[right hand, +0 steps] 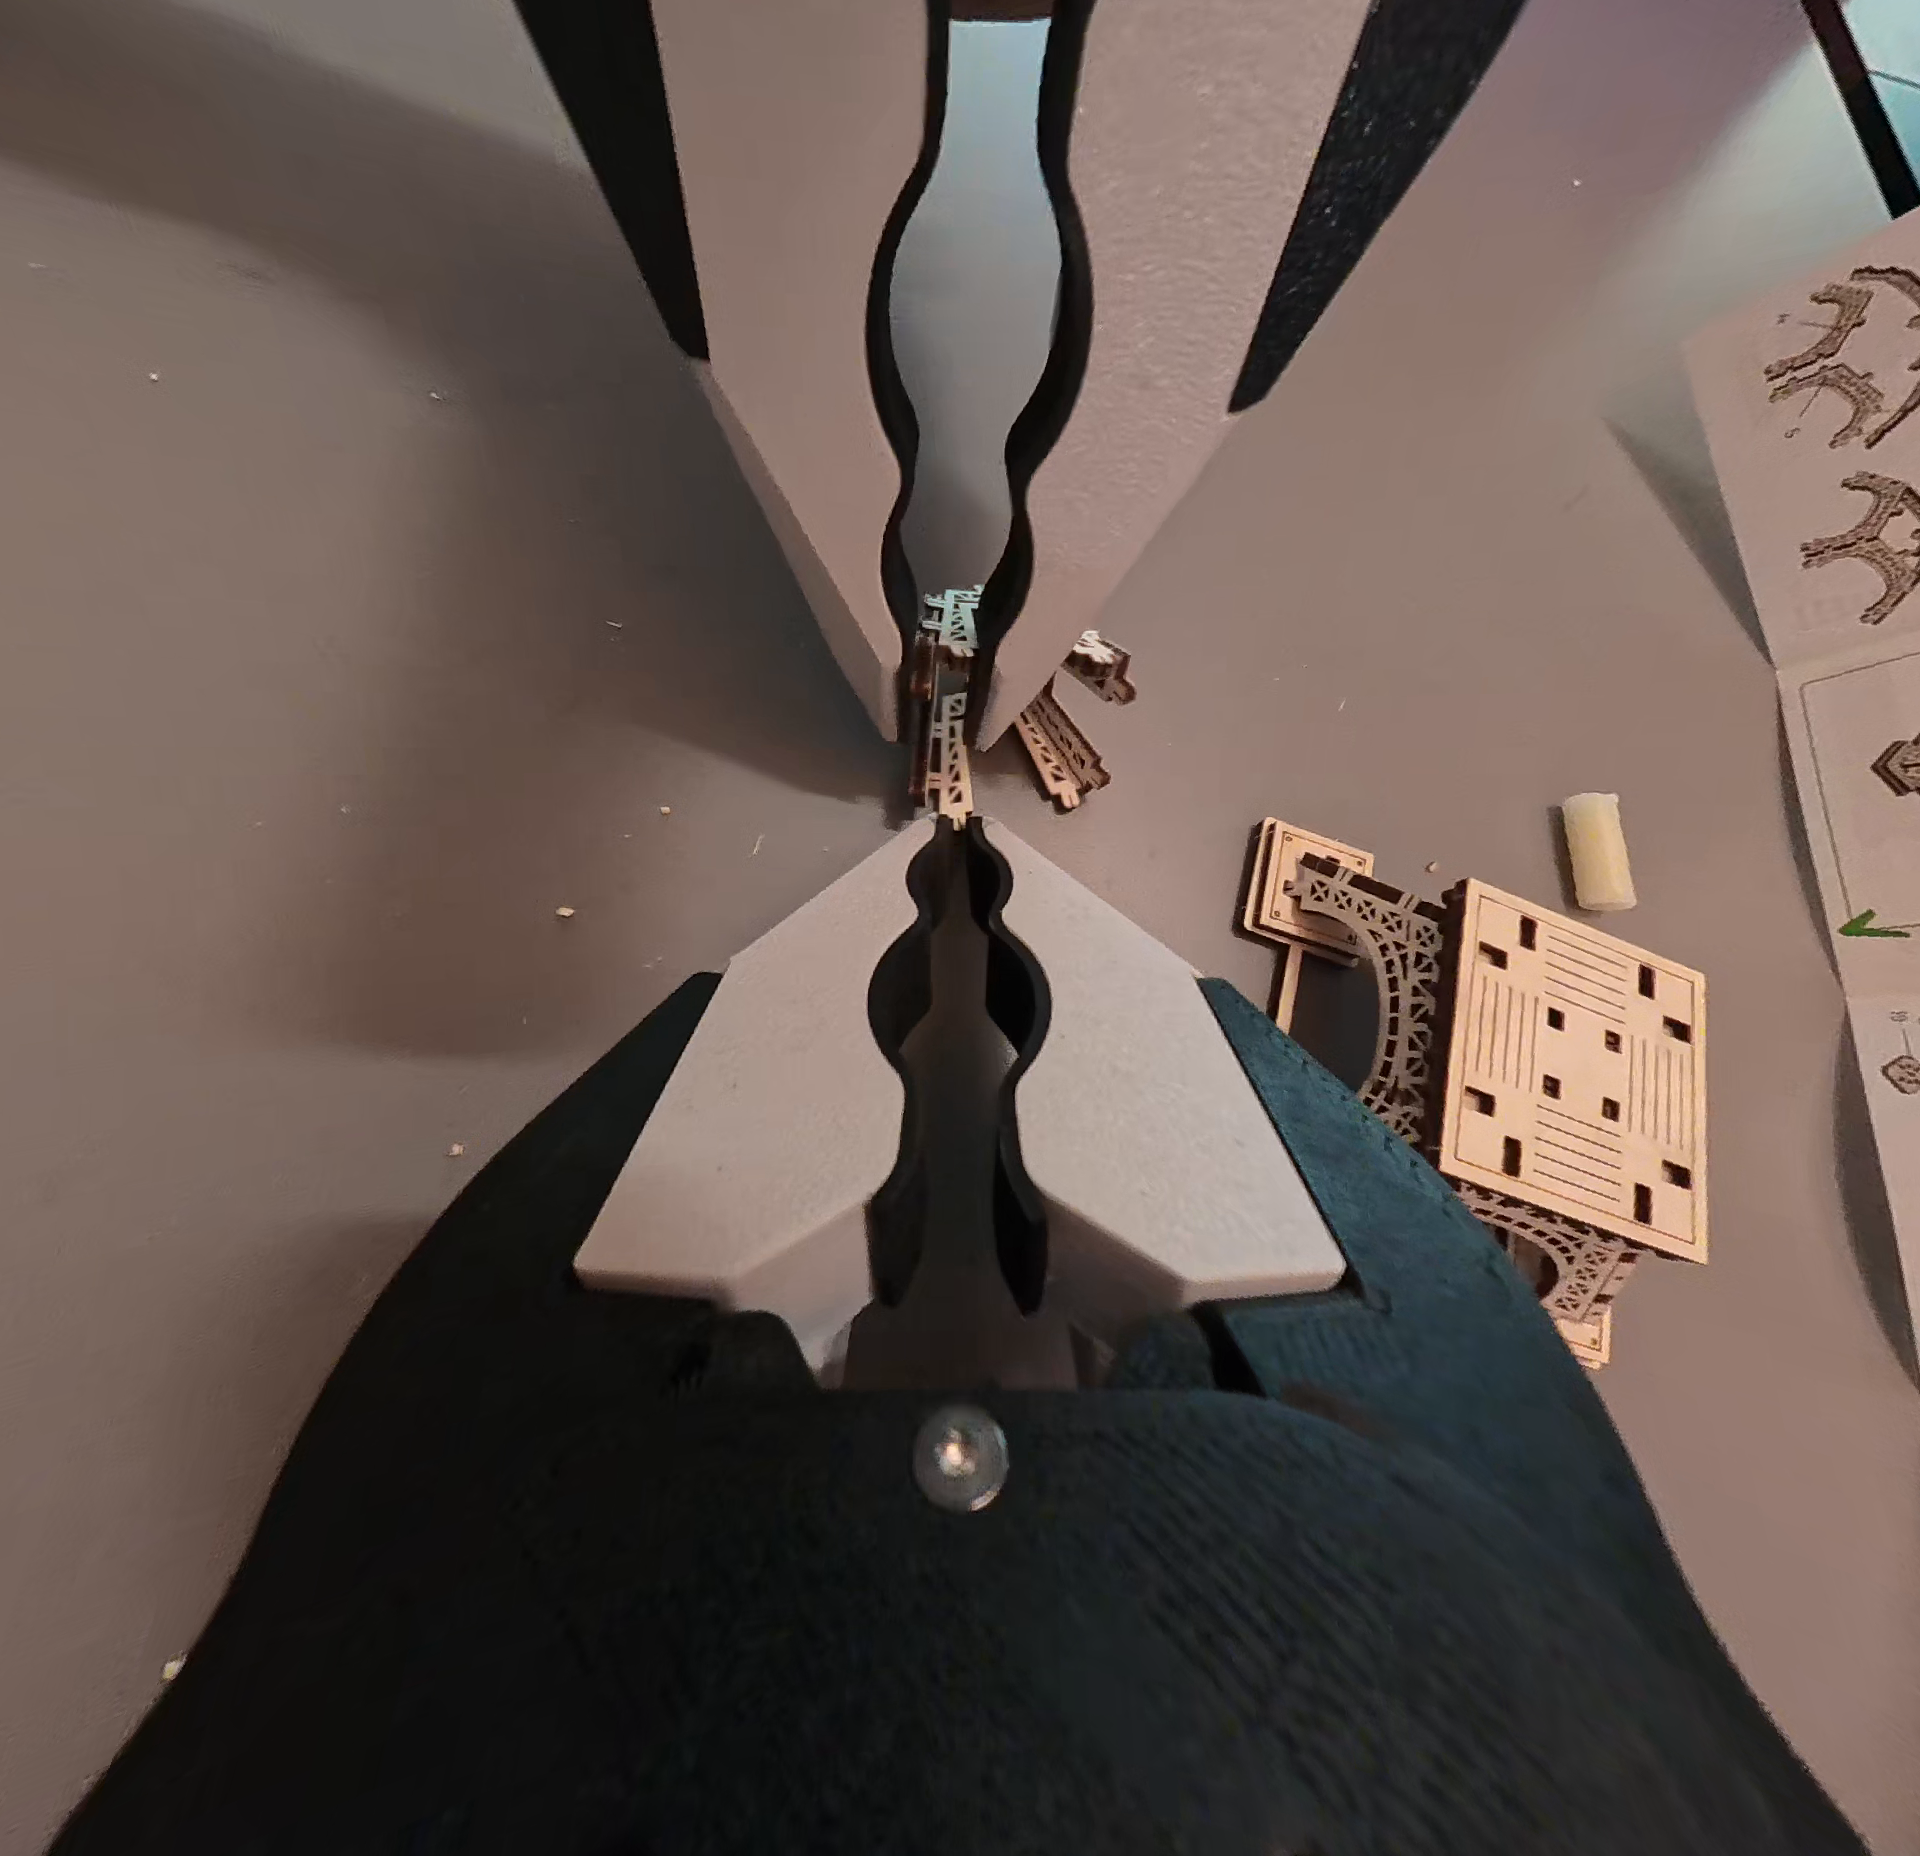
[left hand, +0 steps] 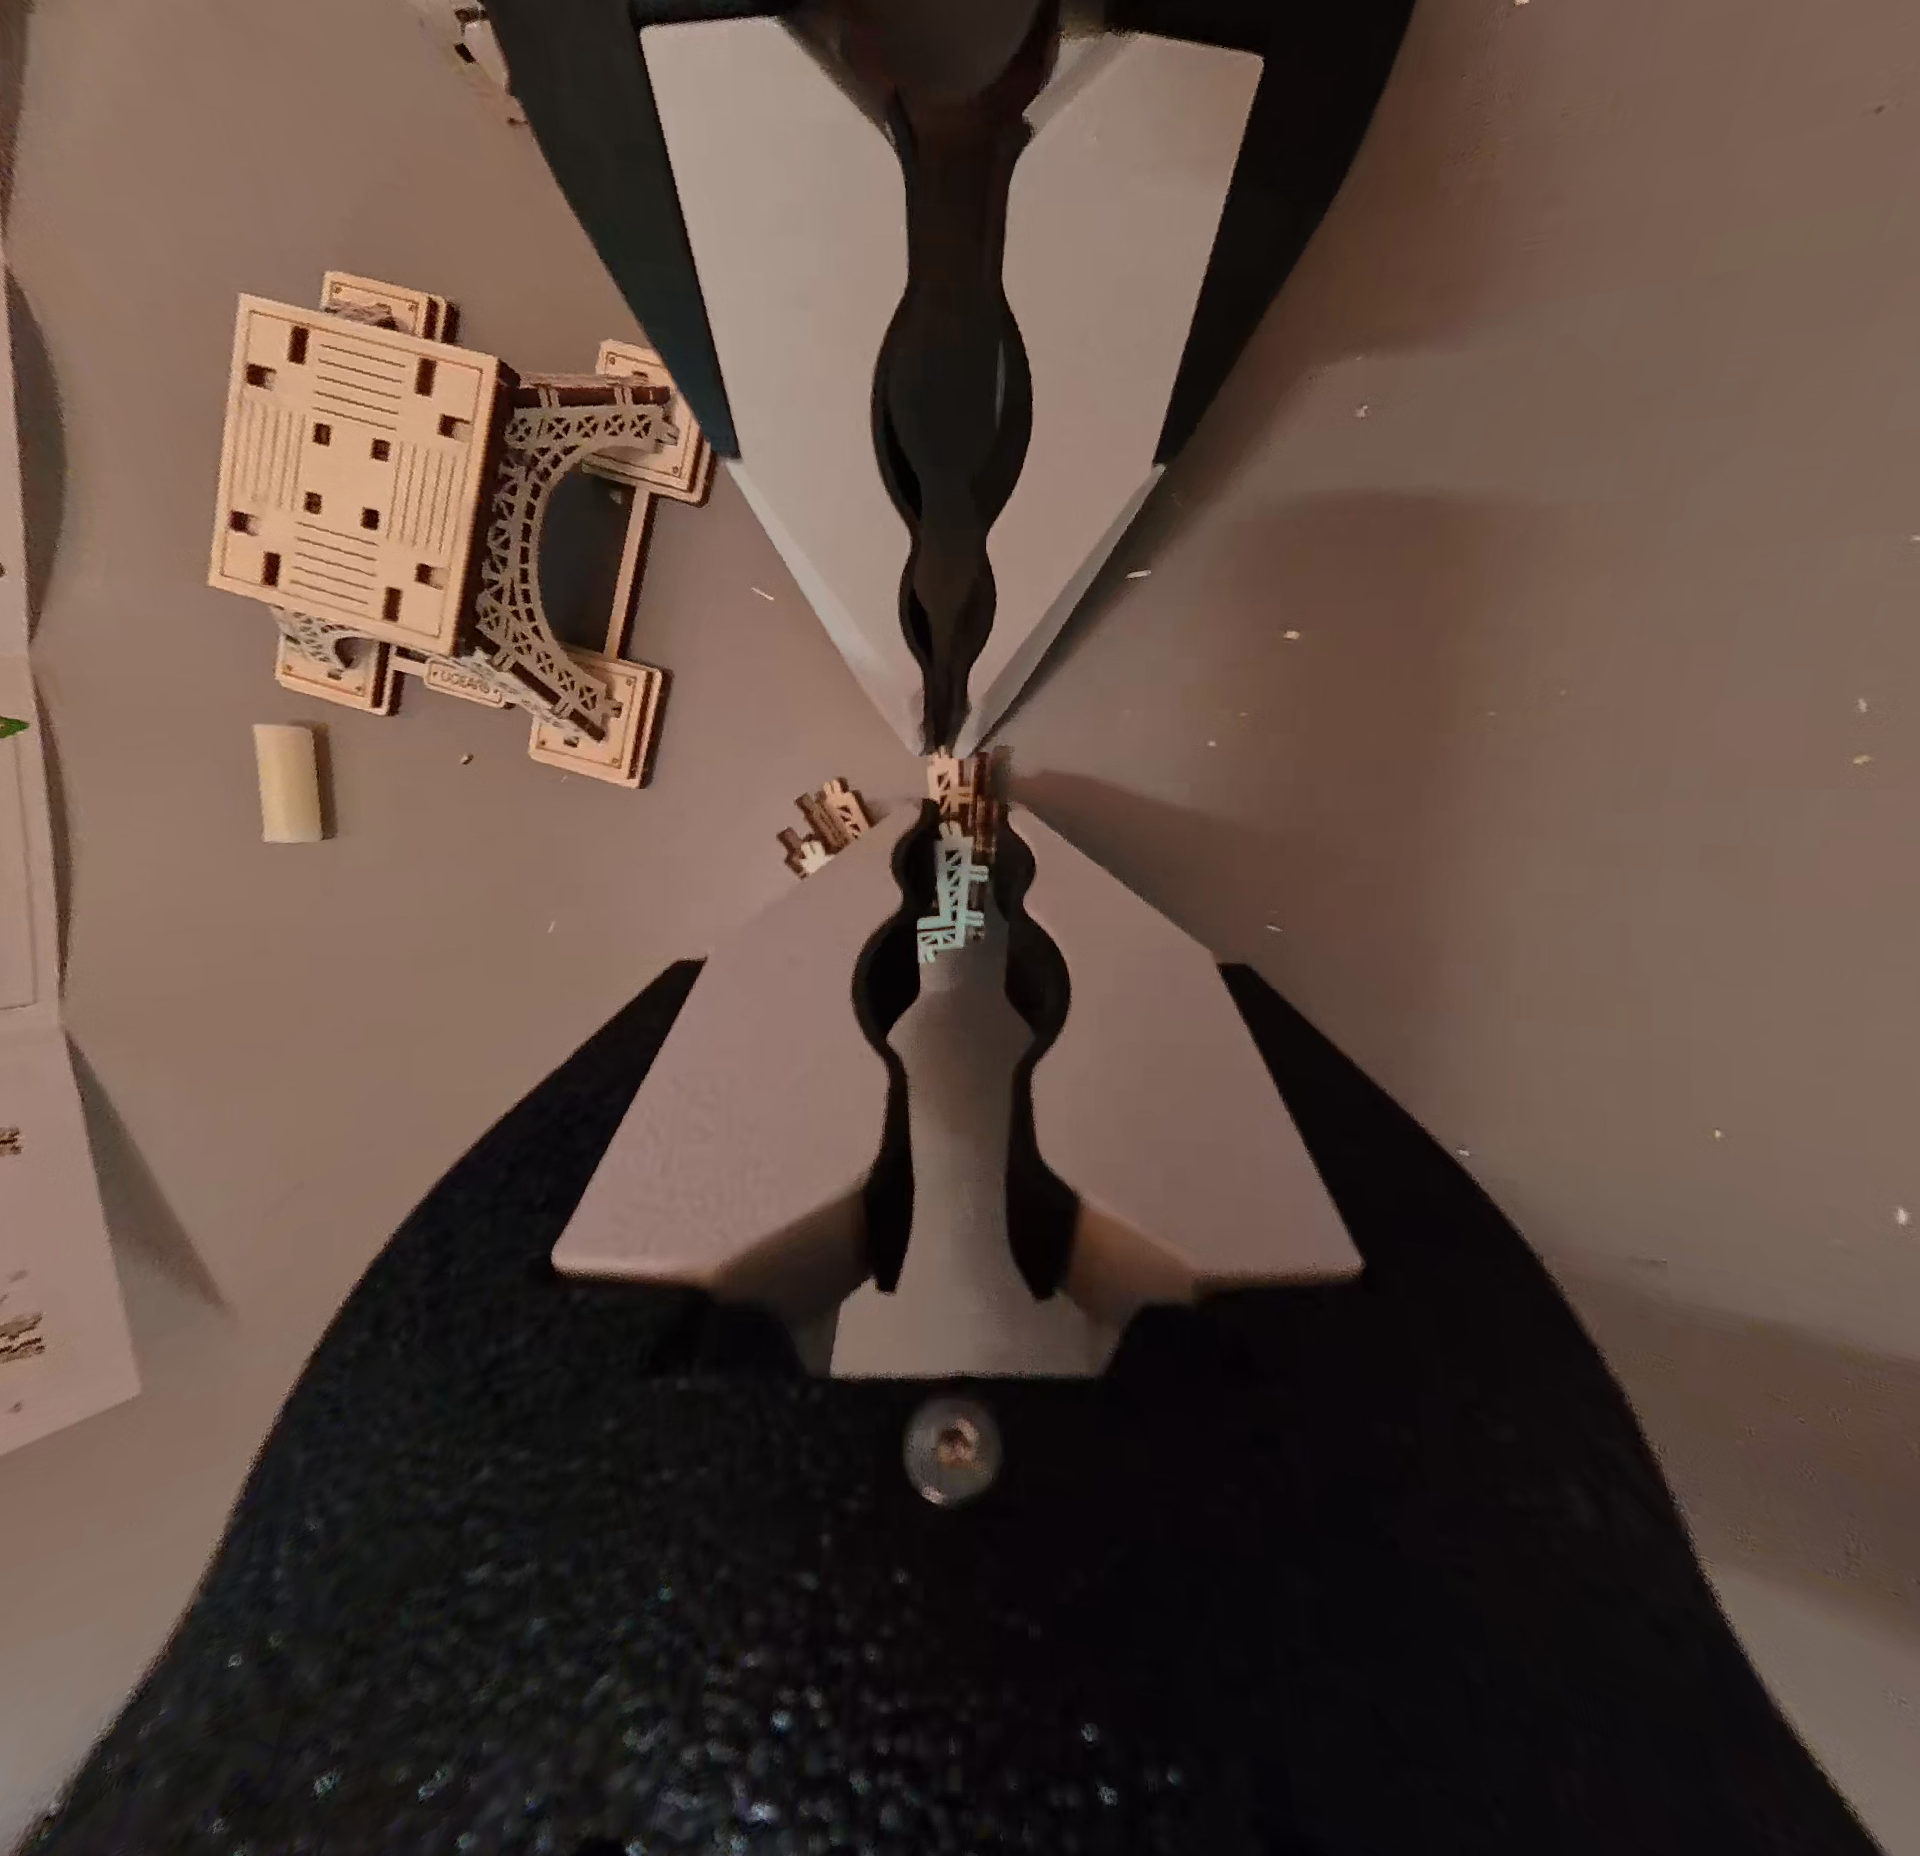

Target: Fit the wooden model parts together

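Progress looks partial, judging from the left wrist view read from 9 o'clock across to 3 o'clock. At the far 9 o'clock edge lies an instruction sheet (left hand: 42,1027), then a pale cylinder (left hand: 292,783) on the grey tabletop (left hand: 1507,871), and at about 10 o'clock the assembled tower base (left hand: 436,518): a slotted square deck on arched lattice legs and corner feet, already joined. Its open slots suggest more storeys are still to come. Just left of centre a few loose lattice pieces (left hand: 826,826) lie unfitted. At centre the left hand-held gripper (left hand: 961,819) is closed nearly to its tips on a small lattice part (left hand: 951,897), and from 12 o'clock the right hand-held gripper (left hand: 940,741) meets it tip to tip, closed narrow on the neighbouring lattice strip (left hand: 961,783). In the right wrist view the right hand-held gripper (right hand: 951,824) pinches that strip (right hand: 948,757) at its lower end, the opposite one (right hand: 940,705) gripping the part (right hand: 954,627). Whether the two pieces are fully seated I cannot tell; this small joint seems in hand, with the loose pieces and mounting on the base left.
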`<state>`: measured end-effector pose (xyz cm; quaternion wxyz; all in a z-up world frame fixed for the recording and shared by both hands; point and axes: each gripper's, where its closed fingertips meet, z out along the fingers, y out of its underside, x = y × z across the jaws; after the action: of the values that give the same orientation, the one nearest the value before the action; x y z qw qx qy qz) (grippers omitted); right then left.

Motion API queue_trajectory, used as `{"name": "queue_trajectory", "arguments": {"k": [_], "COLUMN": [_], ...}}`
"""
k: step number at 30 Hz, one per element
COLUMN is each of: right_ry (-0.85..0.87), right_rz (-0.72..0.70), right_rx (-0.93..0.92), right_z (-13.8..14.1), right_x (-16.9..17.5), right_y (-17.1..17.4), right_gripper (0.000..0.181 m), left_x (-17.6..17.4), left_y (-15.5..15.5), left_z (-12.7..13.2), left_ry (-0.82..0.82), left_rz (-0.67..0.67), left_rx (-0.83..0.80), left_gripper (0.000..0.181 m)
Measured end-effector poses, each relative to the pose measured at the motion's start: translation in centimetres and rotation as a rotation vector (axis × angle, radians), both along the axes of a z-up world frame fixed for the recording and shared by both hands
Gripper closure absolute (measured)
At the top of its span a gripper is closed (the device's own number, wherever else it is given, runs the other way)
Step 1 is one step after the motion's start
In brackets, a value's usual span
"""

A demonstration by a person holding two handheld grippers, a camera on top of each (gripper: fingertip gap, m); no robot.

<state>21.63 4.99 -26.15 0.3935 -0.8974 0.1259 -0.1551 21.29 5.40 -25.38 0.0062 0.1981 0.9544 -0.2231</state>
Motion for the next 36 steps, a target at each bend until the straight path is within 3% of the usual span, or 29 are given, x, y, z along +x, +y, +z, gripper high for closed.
{"name": "queue_trajectory", "arguments": {"k": [14, 24, 27, 30, 36], "right_ry": [0.063, 0.069, 0.088, 0.09, 0.087], "right_rz": [-0.007, -0.039, -0.006, 0.024, -0.027], "right_rx": [0.025, 0.026, 0.032, 0.031, 0.039], "right_z": [0.0, 0.0, 0.0, 0.0, 0.1], "right_x": [0.1, 0.6, 0.0, -0.4, 0.4], "right_y": [0.0, -0.3, 0.0, 0.1, -0.2], "right_gripper": [0.181, 0.181, 0.181, 0.181, 0.167], "left_x": [0.3, -1.1, 0.4, 0.2, 0.7], "left_y": [0.1, 0.2, -0.1, 0.0, 0.1], "left_z": [-0.2, -0.5, -0.1, -0.2, -0.4], "left_ry": [-0.051, 0.036, -0.089, -0.096, -0.048], "left_rz": [-0.018, -0.079, -0.058, -0.058, -0.014], "left_rx": [0.172, 0.174, 0.156, 0.158, 0.145], "left_gripper": [0.174, 0.173, 0.173, 0.173, 0.173]}}
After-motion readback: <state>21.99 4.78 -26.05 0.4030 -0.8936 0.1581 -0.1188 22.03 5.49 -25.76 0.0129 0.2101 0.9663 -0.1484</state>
